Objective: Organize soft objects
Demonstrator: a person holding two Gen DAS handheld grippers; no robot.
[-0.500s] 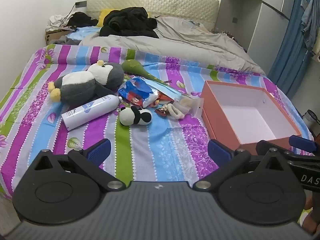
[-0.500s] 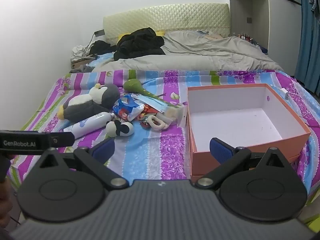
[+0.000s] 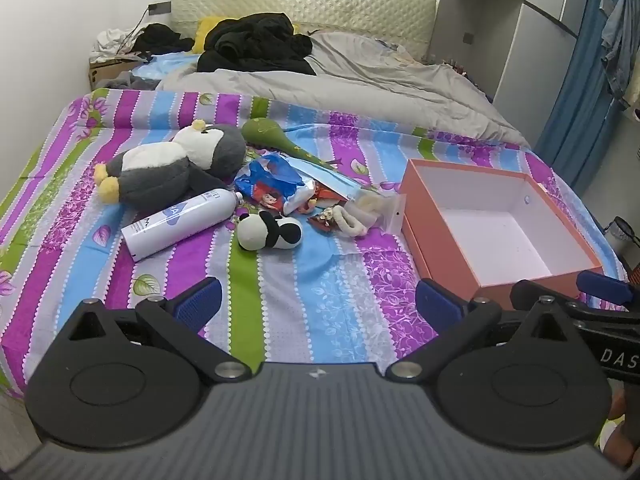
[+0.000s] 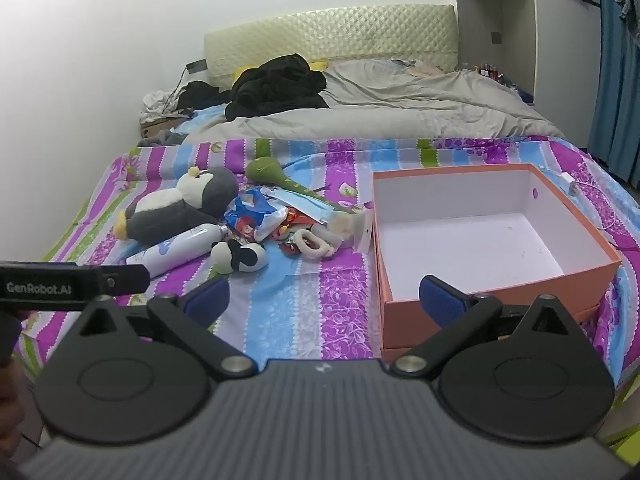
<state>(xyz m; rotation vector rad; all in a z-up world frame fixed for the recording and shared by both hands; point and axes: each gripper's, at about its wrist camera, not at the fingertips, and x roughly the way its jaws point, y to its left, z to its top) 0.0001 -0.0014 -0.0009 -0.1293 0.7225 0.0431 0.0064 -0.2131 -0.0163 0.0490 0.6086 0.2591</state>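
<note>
A grey and white penguin plush (image 3: 172,168) (image 4: 180,208) lies on the striped bedspread at the left. A small panda plush (image 3: 270,233) (image 4: 240,256) lies nearer, beside a white spray bottle (image 3: 180,220) (image 4: 176,250). A green soft toy (image 3: 272,136) (image 4: 272,174), a blue snack bag (image 3: 276,184) and white scrunchies (image 3: 354,218) (image 4: 316,242) lie in the pile. An empty orange box (image 3: 448,248) (image 4: 416,320) stands at the right. My left gripper (image 3: 318,302) and right gripper (image 4: 324,296) are both open and empty, near the bed's front edge.
A grey duvet (image 3: 360,80) and black clothes (image 3: 256,40) cover the far half of the bed. A wardrobe (image 3: 520,40) and blue curtain (image 3: 592,80) stand at the right. A white charger cable (image 4: 572,188) lies beyond the box.
Both grippers have moved very slightly; the objects on the bed have not moved.
</note>
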